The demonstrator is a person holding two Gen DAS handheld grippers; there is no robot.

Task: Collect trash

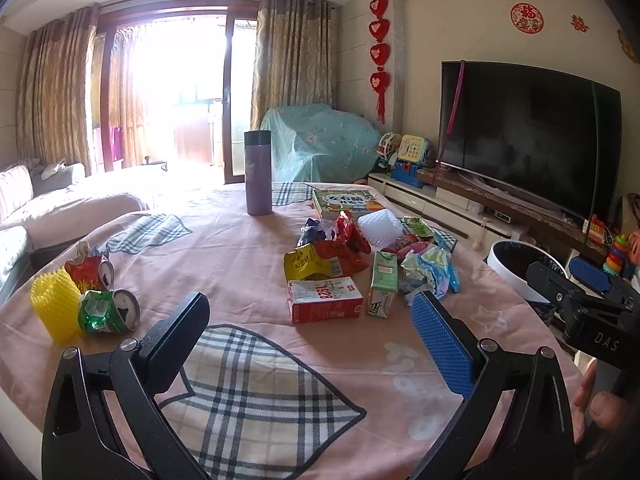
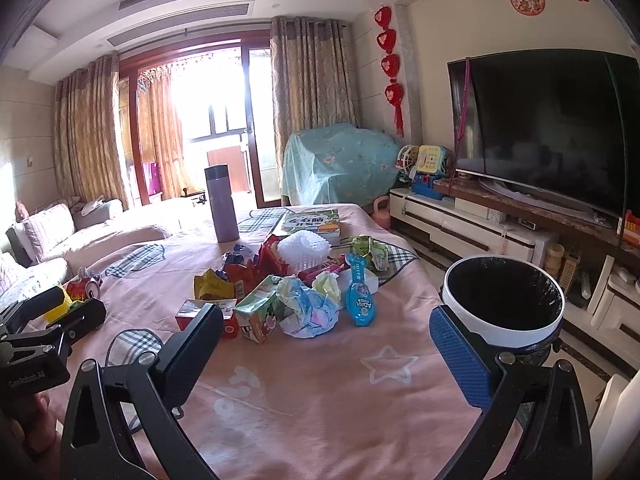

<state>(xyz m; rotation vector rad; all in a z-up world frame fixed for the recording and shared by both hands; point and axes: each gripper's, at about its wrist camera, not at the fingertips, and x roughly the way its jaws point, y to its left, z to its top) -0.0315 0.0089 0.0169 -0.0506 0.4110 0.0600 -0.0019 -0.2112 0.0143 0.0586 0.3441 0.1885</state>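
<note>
Litter heap on pink cloth-covered table [image 2: 320, 392]; both grippers spread wide, empty.
Left gripper [image 1: 310, 338] faces red milk carton [image 1: 325, 299]; right gripper [image 2: 326, 344] faces crumpled paper wad [image 2: 308, 312]; white-rimmed black-lined bin [image 2: 504, 300] beside table's right edge.

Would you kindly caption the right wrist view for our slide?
Open right gripper faces a trash pile on the pink table, with the lined bin at its right edge.
</note>
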